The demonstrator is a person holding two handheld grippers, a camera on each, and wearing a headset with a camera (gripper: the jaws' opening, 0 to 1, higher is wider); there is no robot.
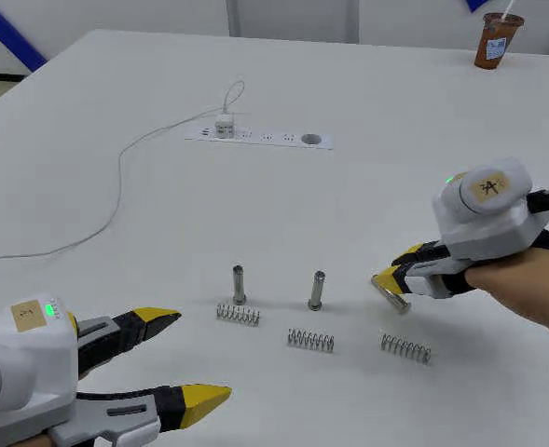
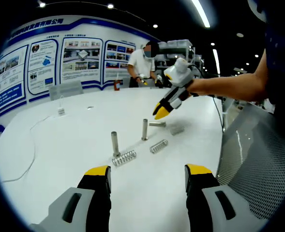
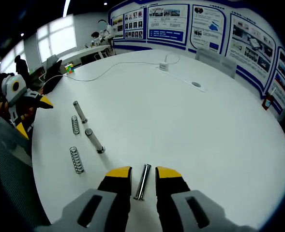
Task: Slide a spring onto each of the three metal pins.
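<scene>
Gripping a tilted pin (image 1: 391, 294) in the right tongs (image 1: 389, 277), just beyond the rightmost spring (image 1: 405, 348); holding the left tongs (image 1: 199, 357) wide, empty, near left. Could swivel or slip out if pinched loosely, toppling the upright pins (image 1: 239, 284).

The right gripper (image 3: 142, 174) grips 1 metal pin (image 3: 142, 182) between its fingers (image 3: 118, 174); 2 pins (image 3: 79, 112) and 2 springs (image 3: 77, 160) sit on the table (image 3: 195, 125).

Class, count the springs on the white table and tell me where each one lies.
3. One spring lies before the left upright pin, one before the middle pin, one farther right, near the right gripper. None seems hidden.
</scene>
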